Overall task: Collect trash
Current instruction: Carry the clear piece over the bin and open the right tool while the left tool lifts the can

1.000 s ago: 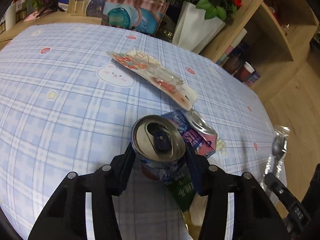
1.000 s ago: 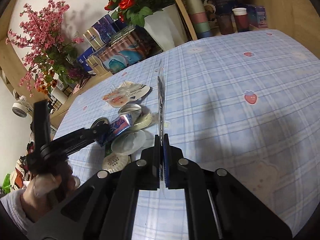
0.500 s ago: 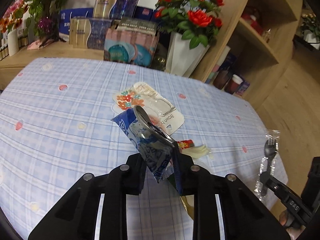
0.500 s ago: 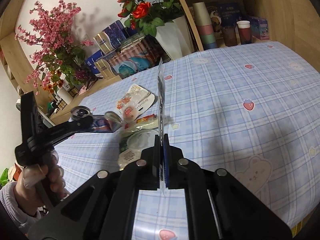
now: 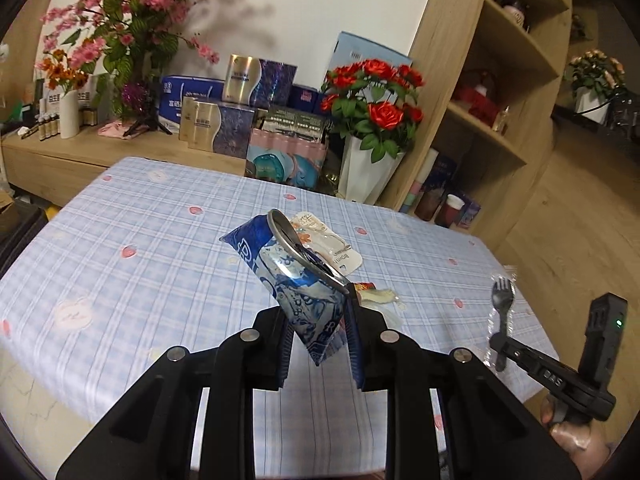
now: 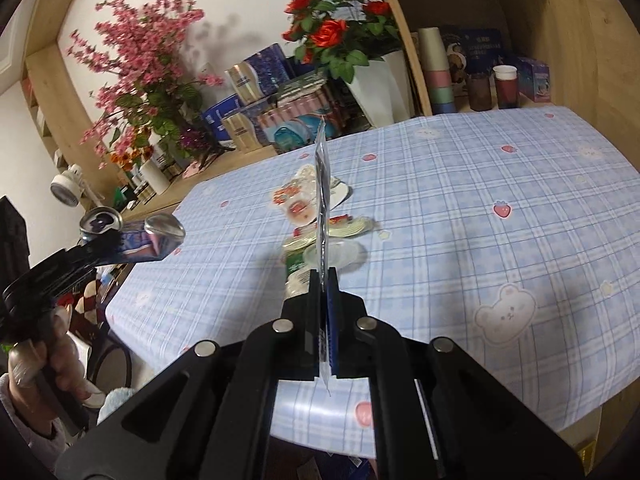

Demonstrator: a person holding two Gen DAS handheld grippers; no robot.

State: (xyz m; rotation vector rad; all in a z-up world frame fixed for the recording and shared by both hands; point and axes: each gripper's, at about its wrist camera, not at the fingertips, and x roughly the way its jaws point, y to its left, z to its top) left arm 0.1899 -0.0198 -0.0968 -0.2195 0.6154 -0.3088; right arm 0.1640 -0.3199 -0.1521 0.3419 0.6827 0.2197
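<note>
Carrying well means keeping the left claw (image 5: 318, 334) clamped on the crushed can (image 5: 298, 280) and the right claw (image 6: 322, 330) pinching the wrapped fork (image 5: 501, 312), clear of bench (image 6: 500, 248) litter

Left gripper (image 5: 318, 330): jaws clamped on a crushed can (image 5: 294, 276), pads pressing its flattened blue sides, gripper pitched down toward the table and lifted clear of it. From the right wrist view the left hand (image 6: 38, 364) wraps the grip handle at the lower left edge, fingers curled round it, sleeve cuff visible below.

Right gripper (image 6: 322, 322): jaws fully closed on a thin clear wrapper (image 6: 322, 184) (edge-on to its own camera, so it reads as a vertical sliver). Also angled down, held above the table. In the left wrist view it sits low right, with part of the right hand (image 5: 576, 434) under the handle.
</note>
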